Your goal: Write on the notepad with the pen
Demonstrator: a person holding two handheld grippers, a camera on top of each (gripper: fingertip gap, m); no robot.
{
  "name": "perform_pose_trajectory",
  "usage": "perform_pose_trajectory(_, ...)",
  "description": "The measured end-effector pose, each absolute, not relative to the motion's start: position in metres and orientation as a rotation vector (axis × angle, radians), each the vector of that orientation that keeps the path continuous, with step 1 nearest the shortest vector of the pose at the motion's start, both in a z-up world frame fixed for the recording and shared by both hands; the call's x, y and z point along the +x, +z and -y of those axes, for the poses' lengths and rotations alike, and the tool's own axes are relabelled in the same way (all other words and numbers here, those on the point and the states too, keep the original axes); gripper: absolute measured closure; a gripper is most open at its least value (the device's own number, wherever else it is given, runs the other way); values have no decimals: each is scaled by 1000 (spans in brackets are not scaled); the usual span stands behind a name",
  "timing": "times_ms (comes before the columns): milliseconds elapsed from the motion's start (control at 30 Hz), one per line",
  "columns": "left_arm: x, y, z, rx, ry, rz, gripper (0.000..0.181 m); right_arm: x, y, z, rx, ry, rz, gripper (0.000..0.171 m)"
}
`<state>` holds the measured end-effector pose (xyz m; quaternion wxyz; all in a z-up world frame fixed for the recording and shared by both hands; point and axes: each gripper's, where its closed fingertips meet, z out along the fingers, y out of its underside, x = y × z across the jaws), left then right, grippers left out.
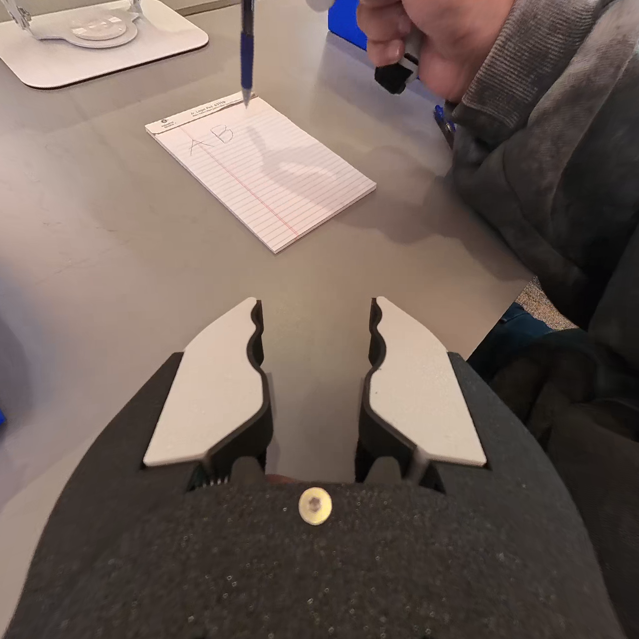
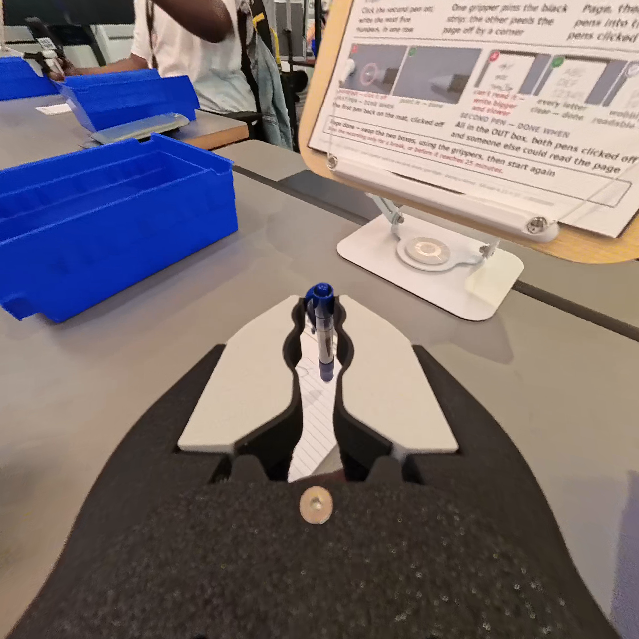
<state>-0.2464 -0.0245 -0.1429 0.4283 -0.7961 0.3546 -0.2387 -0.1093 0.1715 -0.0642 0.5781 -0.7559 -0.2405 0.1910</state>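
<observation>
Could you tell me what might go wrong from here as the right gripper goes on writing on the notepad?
1. The left gripper is open and well short of the notepad, so nothing pins the pad; it could slide under the pen strokes.
2. The right gripper holds the pen near its top end, far from the tip, so the pen may pivot and the letters wobble.
3. The tip sits at the pad's top edge, by the binding strip, and could run off the page.

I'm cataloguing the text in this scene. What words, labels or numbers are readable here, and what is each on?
I won't copy writing; this is where it stands.
Notepad: printed header strip, and two handwritten marks on the top lines.
Instruction sheet on the white stand: printed black and red lines, partly blurred.
Pen: none visible.
</observation>
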Motion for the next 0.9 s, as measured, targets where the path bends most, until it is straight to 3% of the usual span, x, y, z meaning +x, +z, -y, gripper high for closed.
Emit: perform_pose_trajectory(900,-249,-148,22,-2007,-601,-880,122,-110,-74,-187,-1766,424,520,156)
